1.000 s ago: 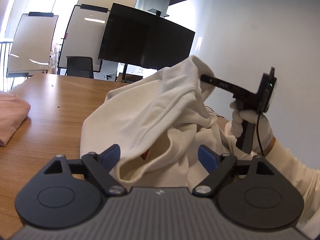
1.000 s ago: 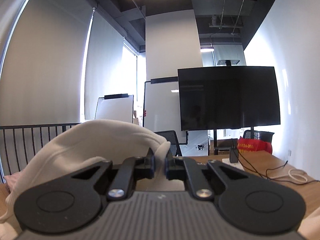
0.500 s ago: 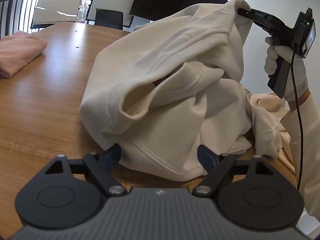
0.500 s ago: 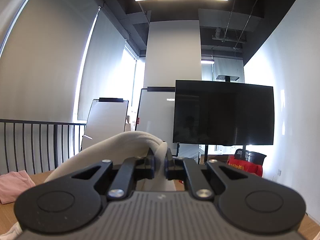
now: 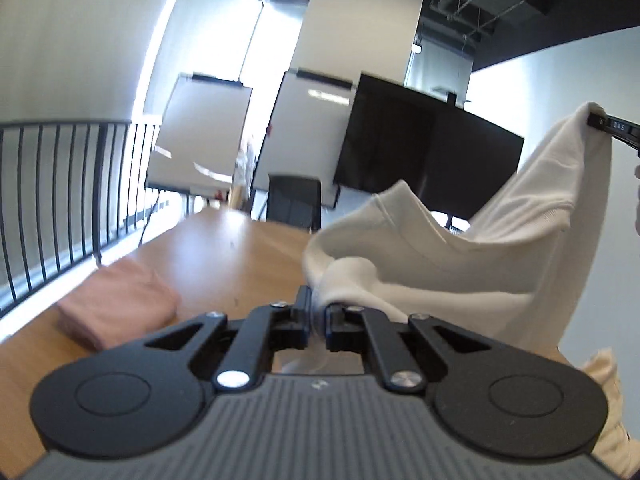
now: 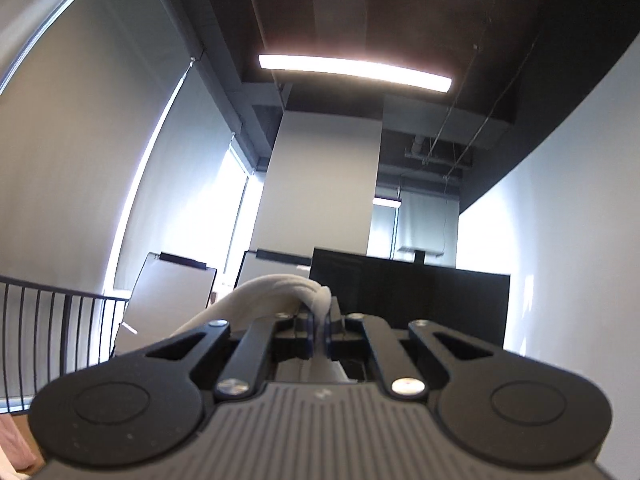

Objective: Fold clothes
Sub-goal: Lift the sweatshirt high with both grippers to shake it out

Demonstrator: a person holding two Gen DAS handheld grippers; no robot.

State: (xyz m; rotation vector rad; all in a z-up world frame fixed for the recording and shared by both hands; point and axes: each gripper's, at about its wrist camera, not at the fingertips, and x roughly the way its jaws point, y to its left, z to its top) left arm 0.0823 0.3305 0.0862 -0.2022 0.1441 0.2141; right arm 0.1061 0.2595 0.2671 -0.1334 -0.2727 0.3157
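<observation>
At table's far edge: black monitor [image 5: 428, 148], two whiteboards [image 5: 200, 136], dark chair [image 5: 294, 200], all soft with blur
Hidden: lower part of cream sweatshirt [image 5: 472, 264] behind the left tool's body; hem not to be made out
Cut off: right gripper [image 5: 594, 120] at the frame's right edge in the left view, only a black finger tip and a sliver of gloved hand showing
Hard to make out: pale cloth heap [image 5: 608, 384] at lower right, kind of garment unclear
Left gripper [image 5: 319, 316]: pressed together, pinching a fold of the sweatshirt's ribbed edge
Right gripper, own view [image 6: 319, 328]: pressed together on a bunched cream fold, pointing up toward ceiling and strip light [image 6: 354, 72]
Sweatshirt: strung in the air between both tongs, high at the right, sagging in the middle, above the table
Surface: brown wooden table [image 5: 224, 252], folded pink garment [image 5: 116, 312] lying at left
Room: black railing [image 5: 60, 184] along left, bright window beyond, white wall at right, dark ceiling
</observation>
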